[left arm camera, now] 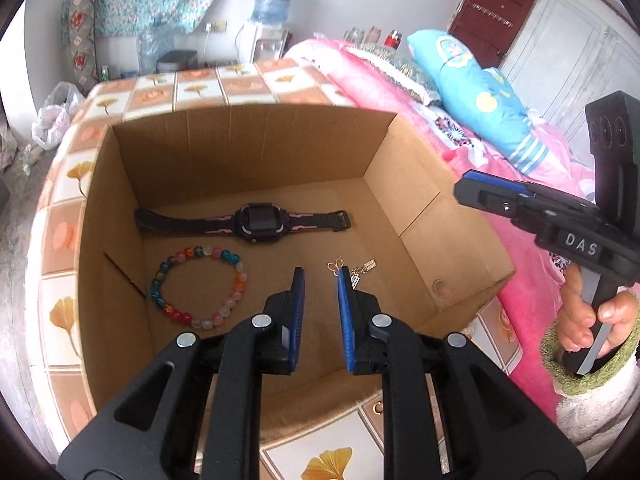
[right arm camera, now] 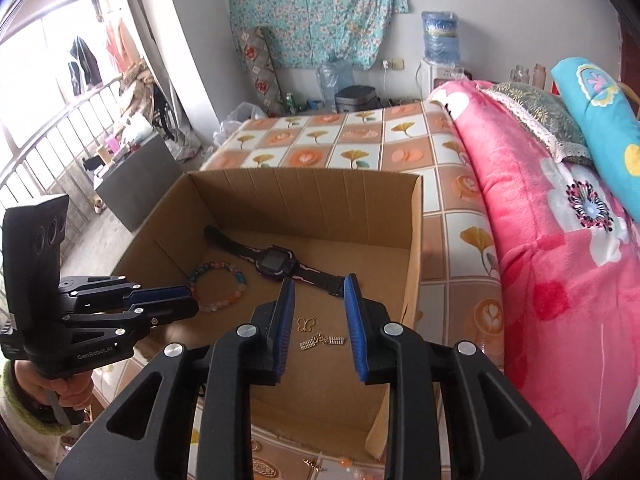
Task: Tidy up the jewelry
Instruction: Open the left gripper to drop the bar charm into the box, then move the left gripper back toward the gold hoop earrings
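Both claws hang over the cardboard box, jaws parted with nothing between them. Just past the left claw tips, a little to its right, lie the small gold earrings; they sit right between the right claw fingers as that camera looks down. To the left claw's left rests the bead bracelet, and beyond it the watch, strap flat, long axis running crosswise to both claws. The earrings look freshly set down, so this seems a placing step finished. More trinkets lie on the bed below the box; next comes backing out and fetching one, delicately.
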Available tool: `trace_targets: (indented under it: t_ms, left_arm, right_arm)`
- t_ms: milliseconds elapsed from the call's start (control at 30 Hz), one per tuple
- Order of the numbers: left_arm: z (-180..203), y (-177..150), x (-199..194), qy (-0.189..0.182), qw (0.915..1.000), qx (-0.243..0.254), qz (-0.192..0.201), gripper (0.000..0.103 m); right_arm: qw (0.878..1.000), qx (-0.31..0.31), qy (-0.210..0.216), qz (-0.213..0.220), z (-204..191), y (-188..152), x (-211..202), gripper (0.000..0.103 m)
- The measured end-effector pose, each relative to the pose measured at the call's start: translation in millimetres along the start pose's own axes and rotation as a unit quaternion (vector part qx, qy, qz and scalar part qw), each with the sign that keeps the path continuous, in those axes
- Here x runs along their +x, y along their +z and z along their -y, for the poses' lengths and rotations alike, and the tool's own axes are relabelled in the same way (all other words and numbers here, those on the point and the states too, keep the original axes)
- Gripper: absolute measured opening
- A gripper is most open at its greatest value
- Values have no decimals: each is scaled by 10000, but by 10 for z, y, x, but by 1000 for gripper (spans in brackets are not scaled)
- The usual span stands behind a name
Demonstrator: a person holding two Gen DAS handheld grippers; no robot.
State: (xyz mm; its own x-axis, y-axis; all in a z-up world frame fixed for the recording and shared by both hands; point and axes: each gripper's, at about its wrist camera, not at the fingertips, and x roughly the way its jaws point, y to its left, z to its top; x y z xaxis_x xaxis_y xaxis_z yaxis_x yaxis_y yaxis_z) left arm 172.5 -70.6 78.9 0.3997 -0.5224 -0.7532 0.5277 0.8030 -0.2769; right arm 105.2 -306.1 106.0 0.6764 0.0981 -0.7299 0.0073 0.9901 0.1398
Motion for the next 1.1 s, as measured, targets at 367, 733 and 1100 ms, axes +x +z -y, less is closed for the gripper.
trace_targets:
  t_ms: [367, 733, 1100]
  left_arm:
    - [198, -612, -819, -471, 9920, 593, 1012, 31]
    - [483, -1327, -133, 148, 9934, 1141, -11, 34]
    - [668, -1312, 375, 237, 9851, 1675, -315, 17]
  right_arm:
    - [9960, -373, 715, 385, -267, -730, -651, 27]
    - [9939, 185, 680, -851, -311, -1444, 23, 26]
    - [9922, 319, 749, -944, -316, -1458, 153, 26]
